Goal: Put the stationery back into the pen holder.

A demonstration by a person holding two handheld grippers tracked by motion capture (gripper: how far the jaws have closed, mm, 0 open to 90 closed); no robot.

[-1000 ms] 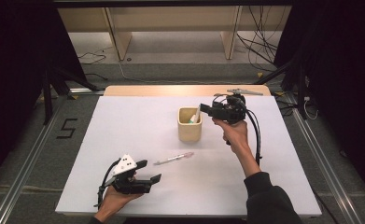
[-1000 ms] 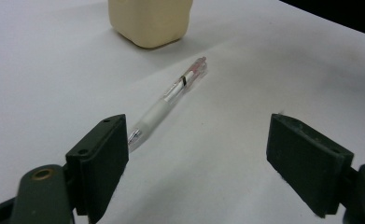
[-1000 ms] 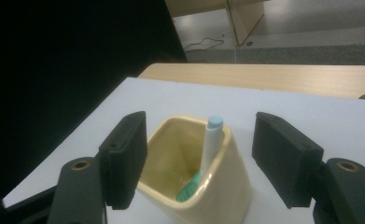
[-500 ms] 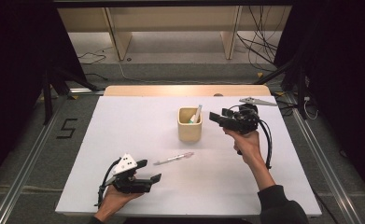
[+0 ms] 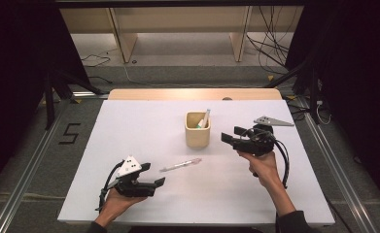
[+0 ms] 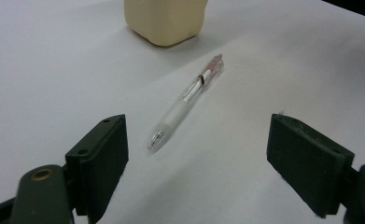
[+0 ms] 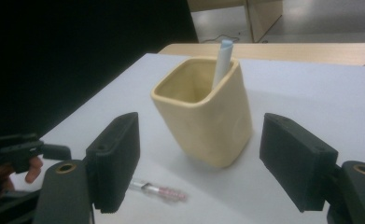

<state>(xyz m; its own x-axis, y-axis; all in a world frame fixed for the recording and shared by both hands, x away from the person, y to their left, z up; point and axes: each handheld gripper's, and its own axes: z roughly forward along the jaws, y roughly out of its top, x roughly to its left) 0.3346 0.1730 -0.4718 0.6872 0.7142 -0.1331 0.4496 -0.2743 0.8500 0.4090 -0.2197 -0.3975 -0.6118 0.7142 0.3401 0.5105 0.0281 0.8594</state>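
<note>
White tabletop (image 5: 129, 131) with a pale wooden strip along its far edge, set on grey floor; dark curtains close in both sides, wooden furniture legs and loose cables behind, a "5" marked on the floor (image 5: 69, 134) at left. Cream square cup (image 5: 198, 130) stands near the tabletop's middle with one pen (image 5: 205, 118) leaning upright inside it (light cap end showing above the rim). A second pen (image 5: 181, 165), clear barrel with a pink end, lies flat on the bare surface just in front of the cup, apart from it. Left gripper (image 5: 154, 175) rests low near the front edge, jaws wide apart and empty, the lying pen straight ahead of them, nothing between. Right gripper (image 5: 230, 135) hovers just right of the cup, pointing at it, jaws having just been opening, nothing held.
</note>
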